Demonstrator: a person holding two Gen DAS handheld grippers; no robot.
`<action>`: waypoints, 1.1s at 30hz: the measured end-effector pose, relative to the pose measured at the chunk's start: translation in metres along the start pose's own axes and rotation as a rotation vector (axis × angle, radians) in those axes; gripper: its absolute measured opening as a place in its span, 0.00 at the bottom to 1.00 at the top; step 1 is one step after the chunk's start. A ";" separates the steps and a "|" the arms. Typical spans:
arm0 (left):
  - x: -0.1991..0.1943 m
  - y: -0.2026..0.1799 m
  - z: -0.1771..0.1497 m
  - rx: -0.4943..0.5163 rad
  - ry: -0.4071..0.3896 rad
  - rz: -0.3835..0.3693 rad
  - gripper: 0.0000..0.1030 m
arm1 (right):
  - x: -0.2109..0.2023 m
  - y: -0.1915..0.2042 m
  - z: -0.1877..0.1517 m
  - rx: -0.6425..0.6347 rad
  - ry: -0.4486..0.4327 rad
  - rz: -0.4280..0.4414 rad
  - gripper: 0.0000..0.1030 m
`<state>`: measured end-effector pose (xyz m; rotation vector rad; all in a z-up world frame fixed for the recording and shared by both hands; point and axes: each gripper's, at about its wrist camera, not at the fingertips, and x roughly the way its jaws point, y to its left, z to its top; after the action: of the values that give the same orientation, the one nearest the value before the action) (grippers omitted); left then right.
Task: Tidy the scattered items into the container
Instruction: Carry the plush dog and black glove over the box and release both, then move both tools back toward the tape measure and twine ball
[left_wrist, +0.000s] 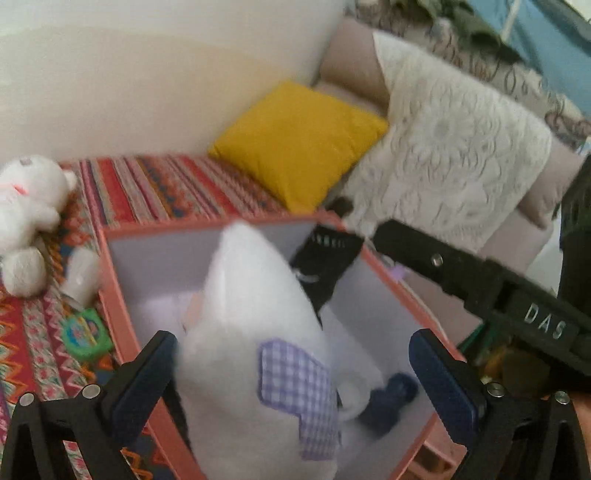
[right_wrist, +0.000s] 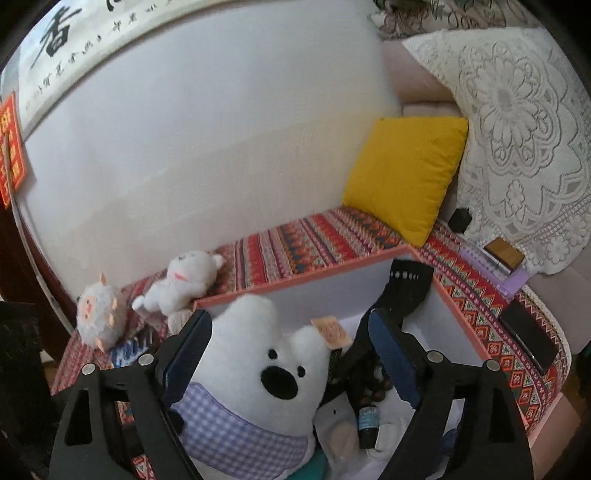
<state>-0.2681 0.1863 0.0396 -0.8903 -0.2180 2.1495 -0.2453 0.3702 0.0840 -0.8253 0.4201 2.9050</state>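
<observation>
**Operator:** While I hold both tools over the box (right_wrist: 461, 325), the big white plush with the checked scarf (right_wrist: 258, 373) sits right between the fingers of my right tool (right_wrist: 284, 354). Those fingers stand apart, with the left pad (right_wrist: 184, 354) close against the plush's side; I can't tell whether it touches. Nothing is clamped.

**Partner:** And the left tool?

**Operator:** My left tool (left_wrist: 295, 380) is spread wide too. The plush (left_wrist: 266, 332) is just ahead of it, over the box opening, and it looks blurred in that view. I judge I'm at the drop-in step for this toy: it is in or over the container, though its head stands above the rim.

**Partner:** What else is in the box?

**Operator:** Just beyond the right tool's tips, a small dark bottle (right_wrist: 367, 421) and some pale items lie low inside, beside the plush.

**Partner:** And what's left?

**Operator:** Farther out, left of the tools on the patterned cover (right_wrist: 295, 243), a small white teddy (right_wrist: 181, 284) lies beside the box. A fluffy sheep toy (right_wrist: 99, 310) is further left. A green round thing (left_wrist: 83, 332) lies just outside the box wall. Next, I'd lift clear and reach left for the teddy, closing softly on its body.
</observation>
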 end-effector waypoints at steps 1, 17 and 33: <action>-0.005 0.000 0.002 -0.007 -0.020 -0.006 1.00 | -0.002 0.003 0.002 -0.004 -0.009 -0.001 0.88; -0.093 0.009 0.009 -0.040 -0.249 -0.010 1.00 | -0.080 0.048 0.011 -0.032 -0.239 0.019 0.92; -0.179 0.156 -0.056 -0.142 -0.194 0.421 1.00 | -0.036 0.194 -0.050 -0.274 -0.057 0.212 0.95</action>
<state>-0.2451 -0.0565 0.0271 -0.8649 -0.3049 2.6435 -0.2210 0.1696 0.1083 -0.7690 0.1095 3.2251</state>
